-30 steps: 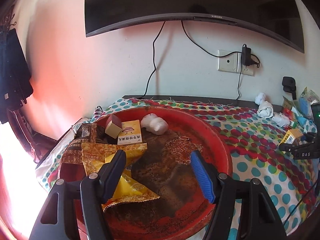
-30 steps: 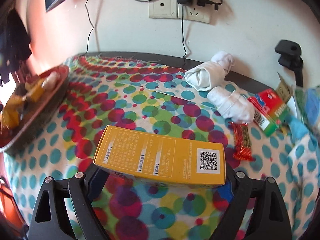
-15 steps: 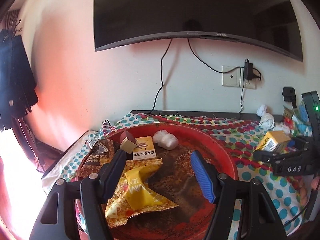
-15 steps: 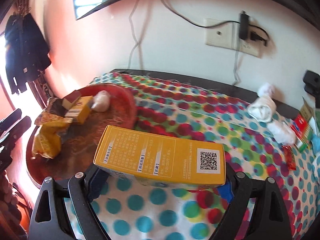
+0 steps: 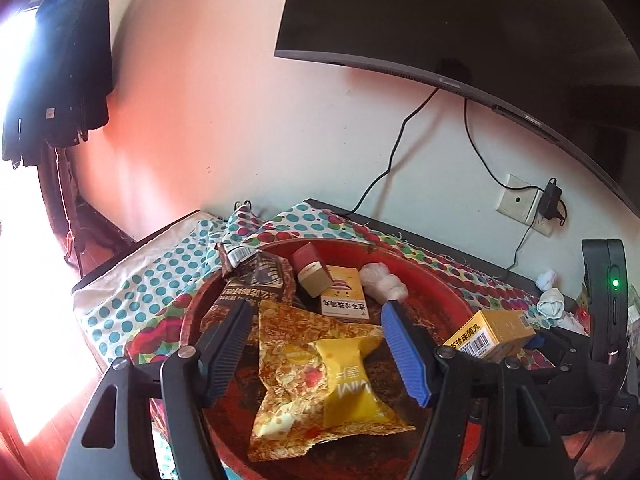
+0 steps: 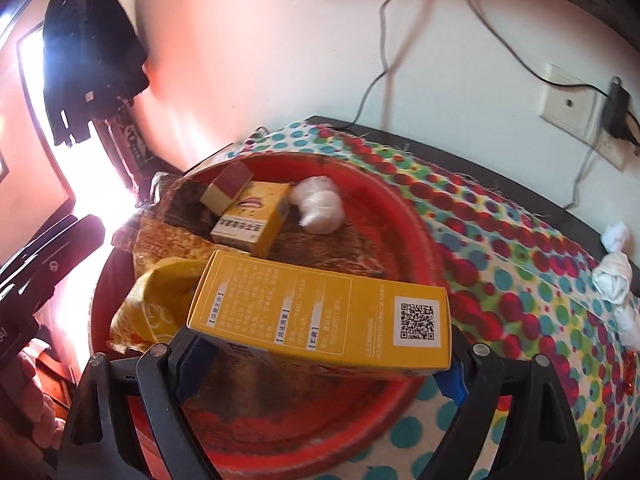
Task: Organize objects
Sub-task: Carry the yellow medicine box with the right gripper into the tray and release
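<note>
So the right tool (image 6: 316, 356) has a long yellow medicine box (image 6: 320, 312) clamped end to end between its two fingers, QR code facing up, and it's hanging right over the near part of the red basin (image 6: 416, 224) without touching the bottom as far as I can tell. From the left wrist view you can see the same box (image 5: 490, 334) poking in from the right edge of the basin (image 5: 440, 280).

The left tool (image 5: 316, 354) is just sitting there with its jaws apart and nothing between them, low over the basin above a crinkly yellow snack packet (image 5: 320, 376) (the black finger on one side, the blue-padded one on the other).

Stuff already in the basin: a smaller yellow box (image 6: 254, 220) lying flat towards the back, a little red-and-tan box (image 6: 226, 186) propped on top of it, a wad of white plastic or tissue (image 6: 320, 204) just beside them, and a dark brown wrapper (image 5: 256, 280) leaning over the left rim.

The basin sits on a counter covered by a loud polka-dot cloth (image 6: 520, 248). Way off at the far right end of the cloth there are a couple of rolled white socks (image 6: 612, 276), well apart from the basin. A dark TV (image 5: 460, 20) hangs on the wall above with cables dropping down to a wall socket (image 6: 576, 108).
</note>
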### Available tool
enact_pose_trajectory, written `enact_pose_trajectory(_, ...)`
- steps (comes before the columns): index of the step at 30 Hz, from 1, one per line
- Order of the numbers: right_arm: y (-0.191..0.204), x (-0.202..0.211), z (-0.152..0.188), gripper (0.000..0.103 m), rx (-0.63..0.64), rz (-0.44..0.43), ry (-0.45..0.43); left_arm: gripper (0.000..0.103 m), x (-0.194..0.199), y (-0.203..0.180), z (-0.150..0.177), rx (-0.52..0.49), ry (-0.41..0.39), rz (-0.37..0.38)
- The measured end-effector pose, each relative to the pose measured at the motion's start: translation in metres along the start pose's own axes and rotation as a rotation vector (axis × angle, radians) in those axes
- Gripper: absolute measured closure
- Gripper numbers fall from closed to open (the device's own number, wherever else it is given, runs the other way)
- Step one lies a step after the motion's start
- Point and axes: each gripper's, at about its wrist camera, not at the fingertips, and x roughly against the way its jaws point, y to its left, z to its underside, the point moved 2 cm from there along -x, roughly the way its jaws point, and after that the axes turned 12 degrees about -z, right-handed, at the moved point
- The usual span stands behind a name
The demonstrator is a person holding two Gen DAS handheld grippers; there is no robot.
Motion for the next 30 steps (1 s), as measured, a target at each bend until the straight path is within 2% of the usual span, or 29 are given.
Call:
enact_pose_trajectory(7,0.026,-0.030,-0.013,0.014,0.071,-0.010,0.079,0.034,-0.015,0.017,0.000,0.035,0.048,-0.056)
enact_pose_trajectory(14,0.034,-0.068,-0.029,0.014,0.068,-0.007,0.169,0.034,-0.021,0.024,0.000,0.055,0.064,-0.079)
enact_pose_trajectory(19,0.033,-0.076,-0.031,0.014,0.061,-0.017,0.199,0.034,-0.024,0.021,0.002,0.034,0.066,-0.088)
enact_pose_trajectory(23,0.031,-0.060,-0.026,0.006,0.083,-0.017,0.152,0.034,-0.024,0.016,0.003,0.011,0.061,-0.091)
enact_pose_trajectory(27,0.021,-0.040,-0.026,0.006,0.071,-0.026,0.114,0.034,-0.023,0.009,0.006,-0.016,0.059,-0.091)
enact_pose_trajectory(30,0.009,-0.012,-0.022,0.005,0.037,-0.038,0.047,0.034,-0.021,0.003,0.007,-0.046,0.050,-0.099)
